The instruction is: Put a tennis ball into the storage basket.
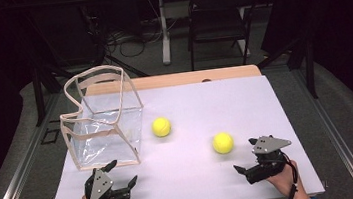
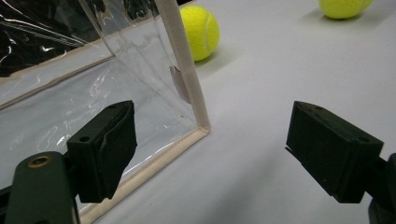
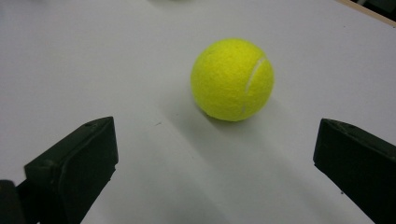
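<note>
Right tool [image 3: 215, 154], jaws spread, faces nearer ball [image 3: 232, 80] for grasping; left tool [image 2: 210, 154], spread, at bag [image 2: 187, 79] corner near bench [image 1: 198, 177] front edge.

In your left gripper view, the far tennis ball [image 2: 344, 8] was cut off by the top edge, and the clear bag [image 2: 93, 84] ran off the top and left edges. Your forearms were cropped at the bottom of the high view, and the dark background stayed too dim to make out.
</note>
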